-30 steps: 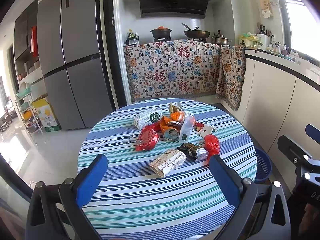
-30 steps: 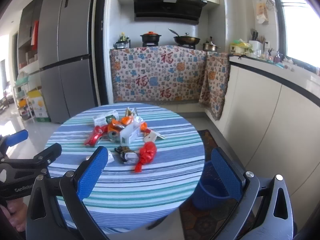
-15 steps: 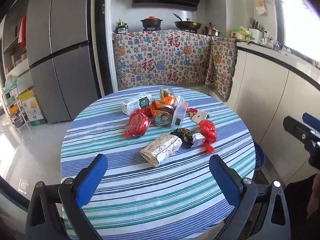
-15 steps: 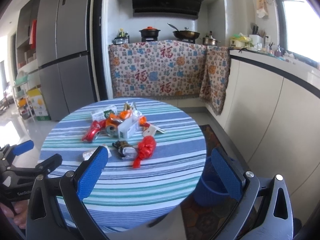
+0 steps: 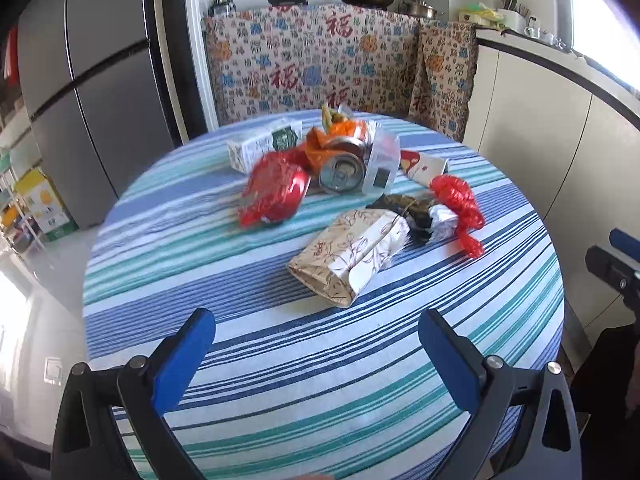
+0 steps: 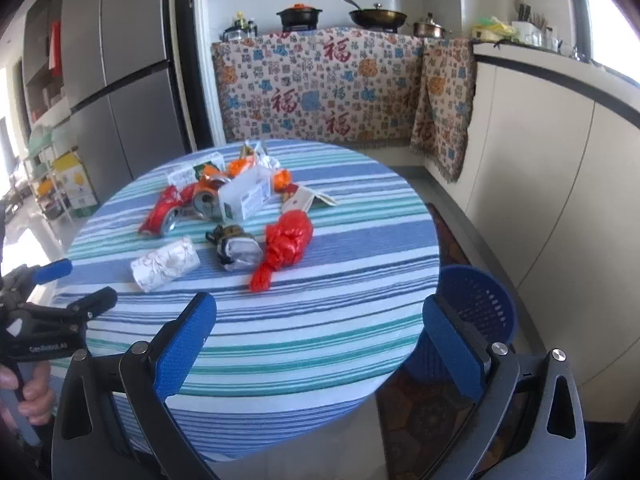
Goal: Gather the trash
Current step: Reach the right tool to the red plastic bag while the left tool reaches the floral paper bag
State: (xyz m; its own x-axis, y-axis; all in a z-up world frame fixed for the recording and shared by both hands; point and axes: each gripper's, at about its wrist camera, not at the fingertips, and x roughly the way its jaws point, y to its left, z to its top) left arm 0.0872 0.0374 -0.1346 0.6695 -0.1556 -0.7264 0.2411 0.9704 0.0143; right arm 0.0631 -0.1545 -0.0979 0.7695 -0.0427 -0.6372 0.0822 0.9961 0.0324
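Note:
Trash lies in a heap on the round striped table point(image 5: 280, 360) point(image 6: 360, 320): a floral paper bag point(image 5: 348, 256) point(image 6: 166, 262), a red plastic bag point(image 5: 458, 206) point(image 6: 286, 244), a dark crumpled wrapper point(image 5: 416, 216) point(image 6: 236, 246), a red foil pack point(image 5: 276, 192) point(image 6: 162, 212), a drink can point(image 5: 342, 170), a white box point(image 6: 246, 198) and a milk carton point(image 5: 264, 146). My left gripper point(image 5: 320, 356) hangs open over the near table edge, short of the paper bag. My right gripper point(image 6: 320, 338) is open too, nearer the table's right edge.
A blue mesh waste basket point(image 6: 476, 304) stands on the floor right of the table. Behind are a grey fridge point(image 6: 116, 80), a cloth-covered stove counter point(image 6: 328, 88) with pots, and white cabinets point(image 6: 560, 180) on the right. A hand point(image 6: 24, 396) holds the left gripper's handle.
Both grippers have moved forward and tilted down toward the table, so the trash looms larger. Both stay open; nothing was picked up.

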